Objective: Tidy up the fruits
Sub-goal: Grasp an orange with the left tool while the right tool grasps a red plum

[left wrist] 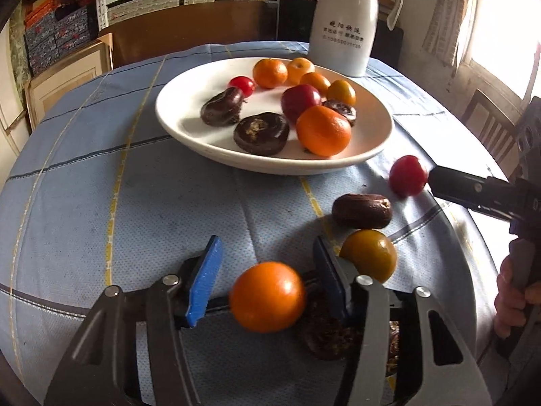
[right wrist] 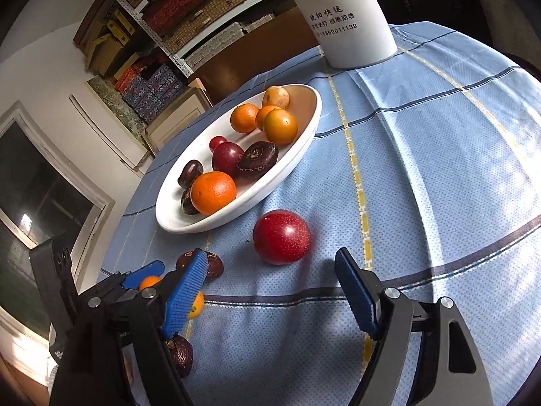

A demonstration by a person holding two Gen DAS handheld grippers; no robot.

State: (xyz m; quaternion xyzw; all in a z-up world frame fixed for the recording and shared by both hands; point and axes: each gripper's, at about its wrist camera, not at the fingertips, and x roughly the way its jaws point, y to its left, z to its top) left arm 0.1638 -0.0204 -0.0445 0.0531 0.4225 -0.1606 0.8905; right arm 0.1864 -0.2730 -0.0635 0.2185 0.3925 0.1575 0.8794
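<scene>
A small orange (left wrist: 267, 297) sits between the blue pads of the left gripper (left wrist: 267, 291), low at the near edge of the worktop (left wrist: 135, 203); gaps show on both sides, so the jaws stand apart and press on nothing. Just right of it lie a yellow-green fruit (left wrist: 368, 255) and, a little farther, a dark brown fruit (left wrist: 362, 210). A second dark fruit (left wrist: 324, 335) lies under the right pad. Farther right, a red fruit (right wrist: 281, 237) rests on the blue checked cloth ahead of the right gripper (right wrist: 270, 291), whose jaws are wide apart and empty. Beyond, the white plate (left wrist: 189, 135) holds oranges, red fruits and dark brown ones. A white jug (left wrist: 345, 30) stands at the far side, behind the plate.
</scene>
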